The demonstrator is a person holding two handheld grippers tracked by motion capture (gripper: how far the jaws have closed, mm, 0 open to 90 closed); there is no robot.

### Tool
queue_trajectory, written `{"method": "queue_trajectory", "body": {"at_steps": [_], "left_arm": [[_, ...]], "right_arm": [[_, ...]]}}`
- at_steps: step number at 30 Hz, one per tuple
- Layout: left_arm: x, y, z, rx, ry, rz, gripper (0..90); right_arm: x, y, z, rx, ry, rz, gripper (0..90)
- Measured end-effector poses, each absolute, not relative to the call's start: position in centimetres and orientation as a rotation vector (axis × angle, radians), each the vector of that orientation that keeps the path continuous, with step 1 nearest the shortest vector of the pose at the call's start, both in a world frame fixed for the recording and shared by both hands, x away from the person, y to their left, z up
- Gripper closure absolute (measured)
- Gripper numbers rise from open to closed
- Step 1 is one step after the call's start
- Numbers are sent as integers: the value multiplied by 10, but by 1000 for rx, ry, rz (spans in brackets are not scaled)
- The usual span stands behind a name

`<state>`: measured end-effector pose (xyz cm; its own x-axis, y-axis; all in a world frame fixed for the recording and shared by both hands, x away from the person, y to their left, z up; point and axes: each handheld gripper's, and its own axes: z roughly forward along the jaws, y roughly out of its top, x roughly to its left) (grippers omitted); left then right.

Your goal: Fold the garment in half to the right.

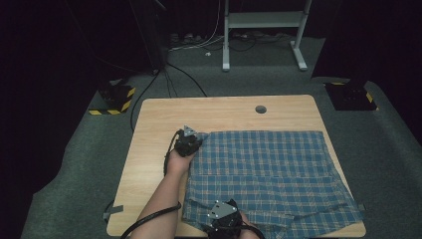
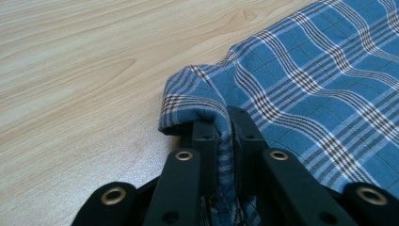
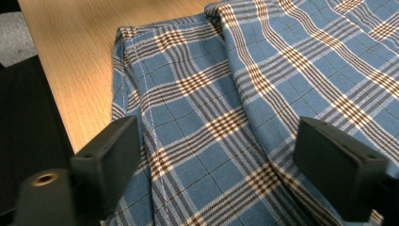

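Near edge of the table: right gripper hangs over the near-left part of the blue plaid cloth, just inside that edge. In the right gripper view its jaws stand wide apart above the fabric, a stitched hem running between them; pads not pressing on anything. Nothing held there yet.

Cloth lies spread flat over the right half of the table, reaching from the near edge toward the middle, its right side close to the table's right edge. A fold line crosses it partway up; the near portion looks doubled, with a loose flap at the near-right corner.

Farther in, at the cloth's far-left corner: left gripper, forearm coming in from the near side. In the left gripper view the jaws are clamped on a bunched corner of the cloth, fabric pinched between the pads and curling over them. Bare wood to its left.

Beyond: small round grommet hole near the table's far edge.

Judgement: the step is getting a second corner hold before lifting or folding. To do it well, the right jaws should drop onto the hem at the very corner, catching every layer, then close fully. The left grip should stay firm and low so the cloth keeps flat.
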<state>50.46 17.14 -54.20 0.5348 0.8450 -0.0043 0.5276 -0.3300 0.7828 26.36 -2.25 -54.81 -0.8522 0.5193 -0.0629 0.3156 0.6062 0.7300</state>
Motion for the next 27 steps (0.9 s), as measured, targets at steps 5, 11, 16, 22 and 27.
{"method": "queue_trajectory", "body": {"at_steps": [5,11,16,22,27], "left_arm": [[505,171,-542,2011,1112,529,822],[504,170,-542,2015,1109,543,821],[504,170,-542,2015,1109,544,822],[504,170,-542,2015,1108,543,821],[504,170,-542,2015,1108,544,822]], "right_arm": [[265,-24,-546,708,2551,1093,288],[267,-26,-544,727,2511,1076,475],[268,-26,-544,746,2488,1057,615],[271,-26,-543,770,2457,1018,770],[272,-27,-544,782,2438,1022,826]]}}
